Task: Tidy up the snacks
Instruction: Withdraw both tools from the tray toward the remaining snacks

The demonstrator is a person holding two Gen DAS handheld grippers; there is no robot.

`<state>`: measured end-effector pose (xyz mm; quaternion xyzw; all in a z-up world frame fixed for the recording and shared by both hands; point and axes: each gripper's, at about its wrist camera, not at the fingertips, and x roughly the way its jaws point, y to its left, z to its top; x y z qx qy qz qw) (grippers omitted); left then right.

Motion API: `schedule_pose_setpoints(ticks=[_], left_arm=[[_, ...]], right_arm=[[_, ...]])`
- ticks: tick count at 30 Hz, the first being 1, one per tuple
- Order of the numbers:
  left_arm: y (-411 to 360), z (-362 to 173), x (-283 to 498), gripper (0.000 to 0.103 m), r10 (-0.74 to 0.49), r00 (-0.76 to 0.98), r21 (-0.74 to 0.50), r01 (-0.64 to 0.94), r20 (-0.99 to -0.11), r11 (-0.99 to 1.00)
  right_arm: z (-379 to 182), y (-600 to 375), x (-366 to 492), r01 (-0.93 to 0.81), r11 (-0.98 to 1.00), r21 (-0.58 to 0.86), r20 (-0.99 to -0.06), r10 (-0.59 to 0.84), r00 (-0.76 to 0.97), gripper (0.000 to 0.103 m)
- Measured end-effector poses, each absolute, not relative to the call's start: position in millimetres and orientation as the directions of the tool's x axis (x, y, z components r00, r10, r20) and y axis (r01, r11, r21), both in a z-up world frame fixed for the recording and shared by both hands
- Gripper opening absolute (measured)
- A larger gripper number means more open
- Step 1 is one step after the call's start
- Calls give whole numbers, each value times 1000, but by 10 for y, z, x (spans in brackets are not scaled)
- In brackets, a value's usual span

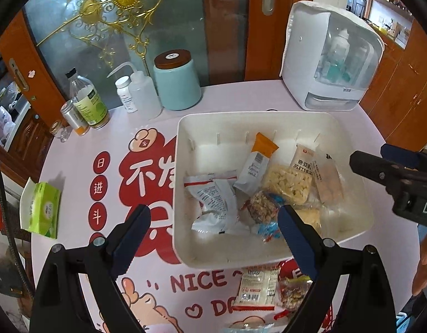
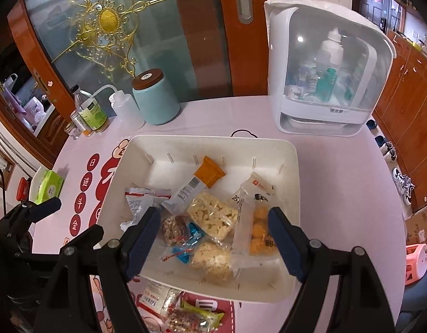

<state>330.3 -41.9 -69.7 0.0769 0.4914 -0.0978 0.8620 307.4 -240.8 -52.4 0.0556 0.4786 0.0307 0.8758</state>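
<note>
My left claw and my right claw are matt black plastic with ridged dark blue pads and small shiny metal rivets. Below them the bin looks like smooth, slightly glossy cream plastic. Inside it the snack packets are crinkly film, some clear, some glossy white. My desk carries a smooth pale pink printed cover with a soft sheen. At eleven o'clock the canister looks like satin pale blue ceramic under a brown wood-like lid. At one o'clock the cabinet is white plastic with a clear window. The door frame is glossy varnished wood.
</note>
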Motion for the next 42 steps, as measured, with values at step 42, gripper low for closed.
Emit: schedule_pose_setpoints(ticks=[42], left_arm=[[2,-921,1171,92,-173,530,-3,307,-830,952]], right_arm=[[-778,-2226,821,13,998,63,-818,44,574,80]])
